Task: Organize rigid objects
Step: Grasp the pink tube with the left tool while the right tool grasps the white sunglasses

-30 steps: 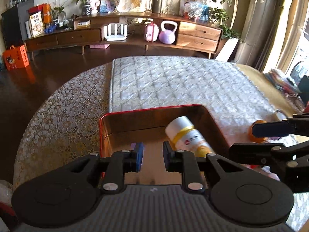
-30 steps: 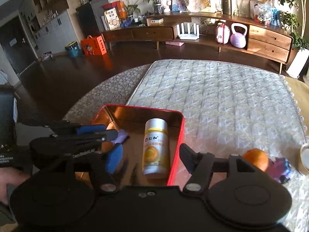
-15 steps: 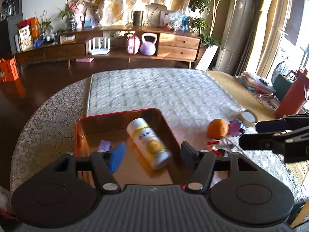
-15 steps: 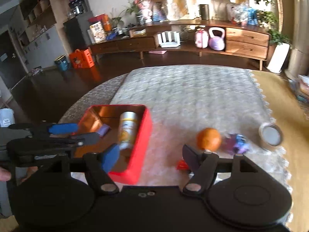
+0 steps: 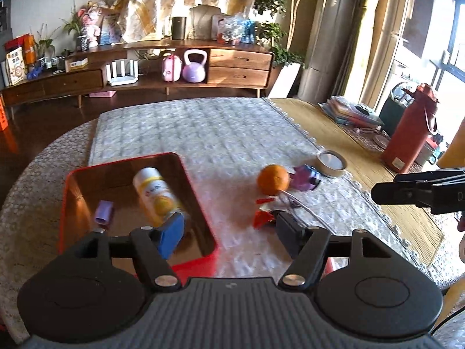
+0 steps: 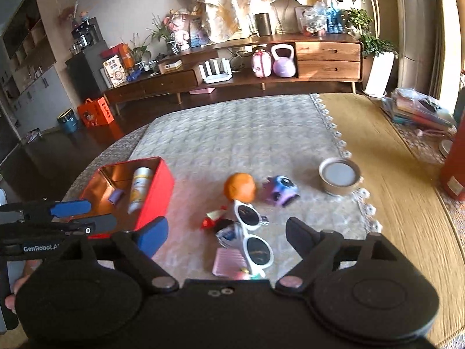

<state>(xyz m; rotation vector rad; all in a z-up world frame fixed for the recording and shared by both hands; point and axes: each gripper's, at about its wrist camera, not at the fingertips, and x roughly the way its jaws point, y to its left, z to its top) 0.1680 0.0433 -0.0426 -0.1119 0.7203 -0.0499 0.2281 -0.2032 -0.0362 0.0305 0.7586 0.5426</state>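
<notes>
A red tin box on the table holds a white and yellow bottle lying down and a small purple piece. To its right lie an orange, a purple toy, a red wrapper, white sunglasses and a pink card. My left gripper is open and empty over the box's right wall. My right gripper is open and empty above the sunglasses.
A tape roll lies on the cloth's right edge. A red flask and a stack of books stand on the bare wooden part at the right. A sideboard stands beyond the table.
Both grippers swung right, from over the red box towards the loose items. The left gripper opened from nearly shut. The sunglasses and pink card came into the right wrist view.
</notes>
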